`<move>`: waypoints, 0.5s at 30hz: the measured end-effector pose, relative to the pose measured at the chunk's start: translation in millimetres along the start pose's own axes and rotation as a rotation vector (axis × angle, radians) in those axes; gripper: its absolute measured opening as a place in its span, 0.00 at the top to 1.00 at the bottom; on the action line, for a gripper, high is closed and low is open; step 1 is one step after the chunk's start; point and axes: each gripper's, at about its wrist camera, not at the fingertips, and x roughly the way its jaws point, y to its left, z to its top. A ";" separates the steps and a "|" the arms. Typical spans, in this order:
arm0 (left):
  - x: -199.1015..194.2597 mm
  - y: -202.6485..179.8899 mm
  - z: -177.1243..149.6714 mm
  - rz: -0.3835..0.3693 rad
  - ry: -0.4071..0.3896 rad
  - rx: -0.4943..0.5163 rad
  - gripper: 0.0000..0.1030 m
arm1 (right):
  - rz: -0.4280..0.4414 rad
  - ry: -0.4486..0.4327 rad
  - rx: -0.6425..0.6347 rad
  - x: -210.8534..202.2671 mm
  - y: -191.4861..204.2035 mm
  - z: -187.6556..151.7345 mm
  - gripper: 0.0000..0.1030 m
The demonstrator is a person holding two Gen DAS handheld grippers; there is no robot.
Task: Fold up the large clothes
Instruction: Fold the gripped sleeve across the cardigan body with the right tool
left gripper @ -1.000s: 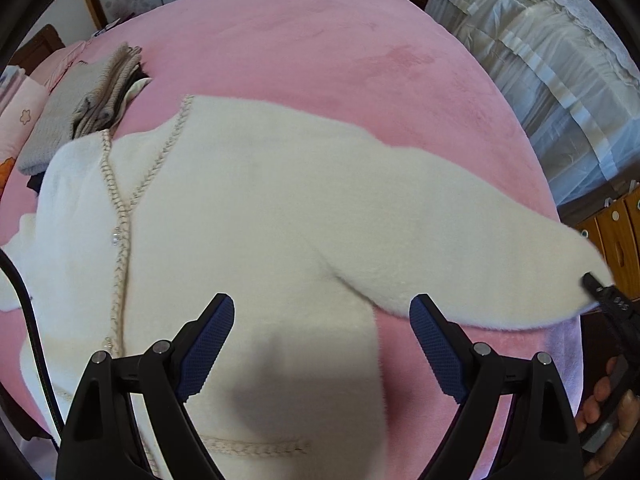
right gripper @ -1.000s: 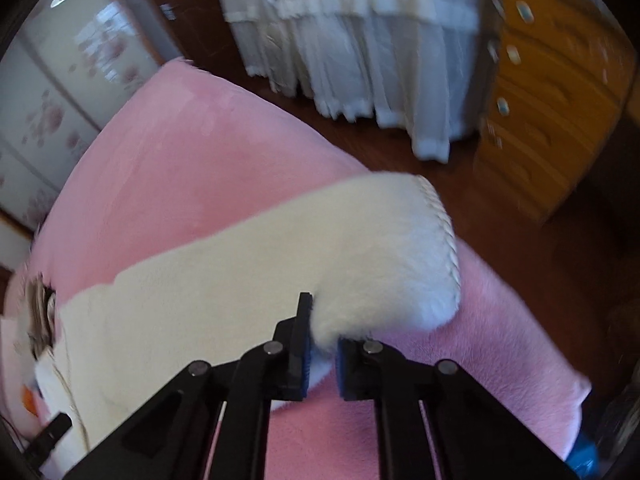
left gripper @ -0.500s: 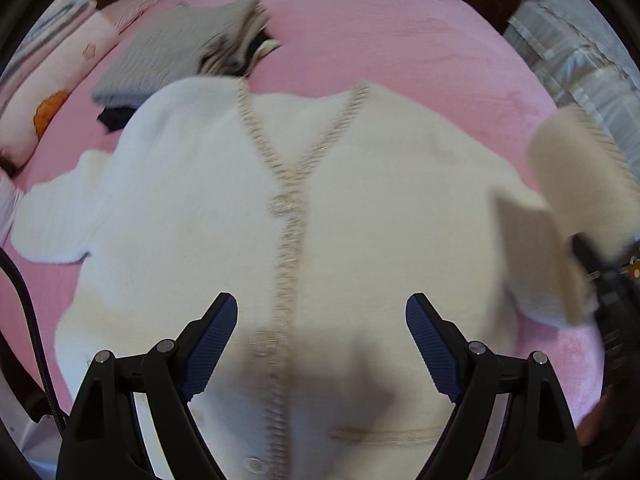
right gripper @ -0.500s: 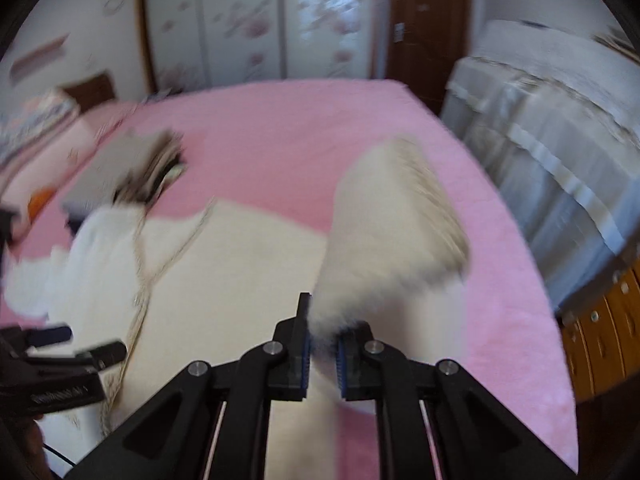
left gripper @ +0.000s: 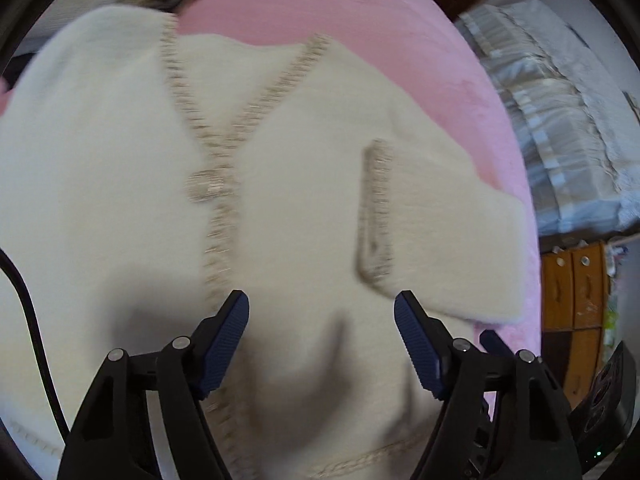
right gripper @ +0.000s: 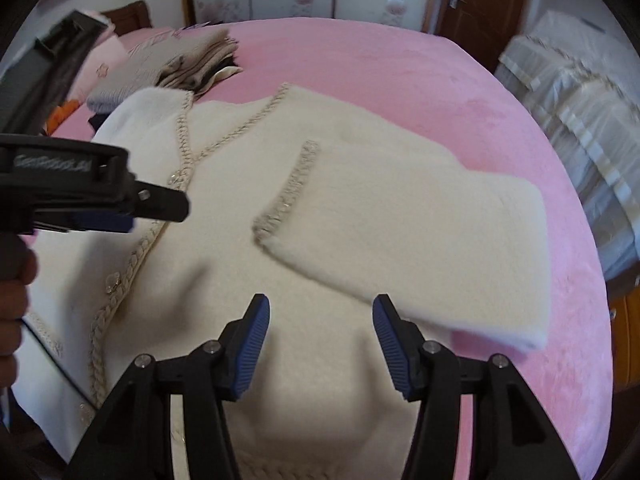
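Observation:
A white fluffy cardigan (left gripper: 120, 208) with beige braided trim lies front-up on the pink bed; it also shows in the right wrist view (right gripper: 224, 264). Its right sleeve (right gripper: 420, 232) is folded inward across the chest, cuff trim (left gripper: 374, 208) pointing toward the button line. My left gripper (left gripper: 322, 340) is open and empty above the lower front of the cardigan; it also shows in the right wrist view (right gripper: 132, 208) over the button line. My right gripper (right gripper: 320, 340) is open and empty just below the folded sleeve.
A stack of folded grey and beige clothes (right gripper: 176, 64) sits at the far left of the pink bed (right gripper: 400, 72). A white-draped piece of furniture (right gripper: 576, 104) stands to the right. A wooden dresser (left gripper: 572, 284) is beyond the bed's right edge. A wardrobe and a door line the far wall.
My right gripper carried the sleeve over the cardigan's chest, opened and let it go; the sleeve now lies folded inward. My left gripper moved lower and closer over the cardigan's front.

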 end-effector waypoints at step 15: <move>91.4 -60.4 34.6 -0.040 0.128 0.098 0.86 | -0.023 0.074 0.234 12.9 -64.3 -30.3 0.48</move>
